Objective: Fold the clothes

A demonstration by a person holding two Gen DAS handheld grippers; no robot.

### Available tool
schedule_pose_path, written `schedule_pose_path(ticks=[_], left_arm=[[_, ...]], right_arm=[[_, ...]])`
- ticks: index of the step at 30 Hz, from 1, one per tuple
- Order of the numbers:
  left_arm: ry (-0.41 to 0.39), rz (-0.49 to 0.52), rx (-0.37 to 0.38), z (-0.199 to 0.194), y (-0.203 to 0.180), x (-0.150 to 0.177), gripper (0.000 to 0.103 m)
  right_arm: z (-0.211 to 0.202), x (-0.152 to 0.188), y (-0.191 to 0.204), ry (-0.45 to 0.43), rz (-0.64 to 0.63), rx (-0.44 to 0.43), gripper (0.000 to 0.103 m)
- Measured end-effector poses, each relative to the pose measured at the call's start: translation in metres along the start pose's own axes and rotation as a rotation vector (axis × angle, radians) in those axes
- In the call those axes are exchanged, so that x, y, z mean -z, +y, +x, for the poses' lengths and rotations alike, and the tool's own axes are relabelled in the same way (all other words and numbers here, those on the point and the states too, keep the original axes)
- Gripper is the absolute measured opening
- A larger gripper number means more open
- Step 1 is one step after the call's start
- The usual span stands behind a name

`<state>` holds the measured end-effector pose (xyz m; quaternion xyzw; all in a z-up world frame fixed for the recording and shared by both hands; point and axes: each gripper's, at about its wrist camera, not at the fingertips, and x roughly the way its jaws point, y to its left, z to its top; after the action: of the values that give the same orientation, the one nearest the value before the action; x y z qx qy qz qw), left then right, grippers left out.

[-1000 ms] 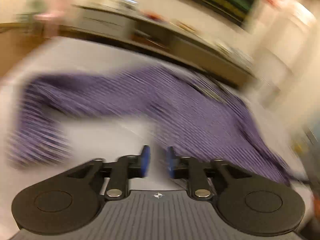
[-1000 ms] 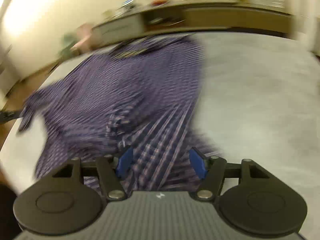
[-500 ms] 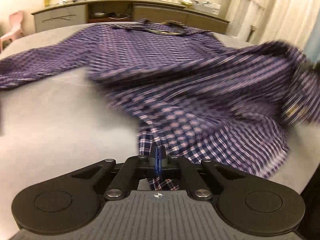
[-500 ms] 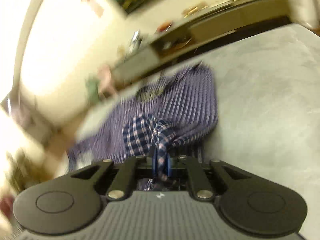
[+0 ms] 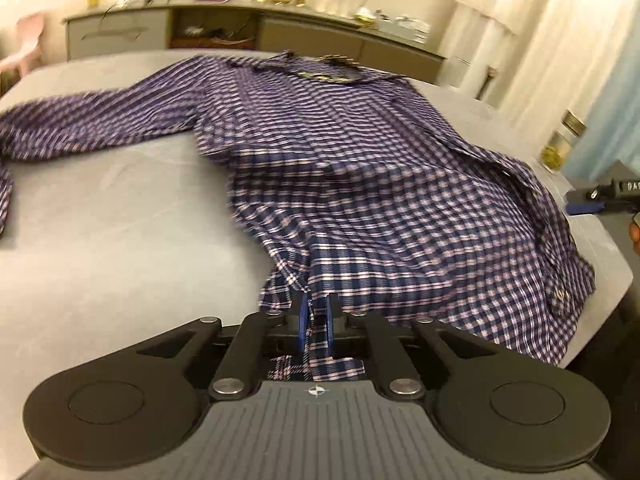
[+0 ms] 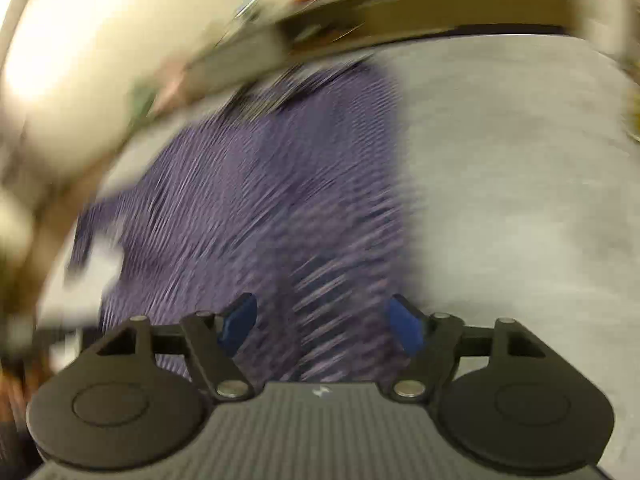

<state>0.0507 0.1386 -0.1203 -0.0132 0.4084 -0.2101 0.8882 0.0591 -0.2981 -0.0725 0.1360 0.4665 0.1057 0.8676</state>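
A purple-and-white checked shirt [image 5: 360,184] lies spread on a grey bed [image 5: 120,240], collar at the far side and one sleeve stretched out to the left. My left gripper [image 5: 316,316] has the near hem between its blue pads; the cloth bunches into the narrow gap, and the jaws are opening. In the blurred right wrist view my right gripper [image 6: 320,324] hangs over the shirt [image 6: 260,200]. Its jaws are opening wide with nothing pinched between them. The right gripper's tip [image 5: 592,196] also shows at the shirt's right side in the left wrist view.
A long sideboard [image 5: 200,28] with small items stands beyond the bed. A pink chair [image 5: 24,44] is at the far left, and curtains [image 5: 540,40] and jars [image 5: 560,144] at the right. Bare bed [image 6: 520,200] lies right of the shirt.
The right gripper has let go of the bunched cloth it pinched and opened wide. The shirt's right side has settled flat. The left gripper's pads have parted slightly on the hem.
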Motion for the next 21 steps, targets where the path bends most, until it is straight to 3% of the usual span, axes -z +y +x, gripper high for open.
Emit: schedule_pose_path(ticks=[2, 4, 5, 6, 7, 8, 11, 13, 16, 17, 18, 19, 20, 21], left_arm=[[0.02, 0.016, -0.007, 0.005, -0.006, 0.004, 0.009], [0.039, 0.031, -0.035, 0.005, -0.005, 0.013, 0.009], [0.035, 0.038, -0.05, 0.001, -0.004, 0.019, 0.009], [0.029, 0.039, -0.059, -0.003, -0.002, 0.024, 0.009], [0.028, 0.033, -0.066, -0.005, 0.0, 0.026, 0.009], [0.027, 0.028, -0.074, -0.007, 0.001, 0.028, 0.009], [0.024, 0.011, -0.096, -0.014, 0.006, 0.036, 0.009], [0.029, 0.005, -0.108, -0.017, 0.006, 0.038, 0.009], [0.037, 0.006, -0.119, -0.021, 0.002, 0.04, 0.009], [0.038, 0.002, -0.121, -0.022, 0.001, 0.04, 0.009], [0.04, -0.003, -0.123, -0.022, -0.001, 0.039, 0.009], [0.041, -0.007, -0.129, -0.023, -0.002, 0.039, 0.009], [0.037, -0.004, -0.136, -0.026, -0.003, 0.039, 0.009], [0.026, 0.005, -0.143, -0.031, -0.005, 0.039, 0.009]], right_arm=[[0.023, 0.009, 0.031, 0.089, -0.127, 0.018, 0.073], [0.049, 0.015, 0.046, 0.159, -0.208, 0.089, 0.065], [0.051, 0.016, 0.054, 0.145, -0.265, 0.133, 0.058], [0.049, 0.012, 0.055, 0.147, -0.274, 0.151, 0.028], [0.047, 0.008, 0.056, 0.15, -0.281, 0.167, 0.005], [0.039, 0.003, 0.054, 0.128, -0.265, 0.147, 0.002], [0.01, -0.019, 0.045, 0.045, -0.21, 0.104, 0.002], [-0.012, -0.037, 0.03, -0.041, -0.166, 0.127, 0.002], [-0.035, -0.066, -0.028, -0.228, 0.021, 0.351, 0.005], [-0.042, -0.076, -0.047, -0.29, 0.085, 0.427, 0.013], [-0.044, -0.078, -0.065, -0.329, 0.126, 0.555, 0.034], [-0.044, -0.076, -0.079, -0.305, 0.162, 0.607, 0.048], [-0.045, -0.074, -0.093, -0.276, 0.197, 0.654, 0.047], [-0.041, -0.064, -0.086, -0.236, 0.186, 0.559, 0.046]])
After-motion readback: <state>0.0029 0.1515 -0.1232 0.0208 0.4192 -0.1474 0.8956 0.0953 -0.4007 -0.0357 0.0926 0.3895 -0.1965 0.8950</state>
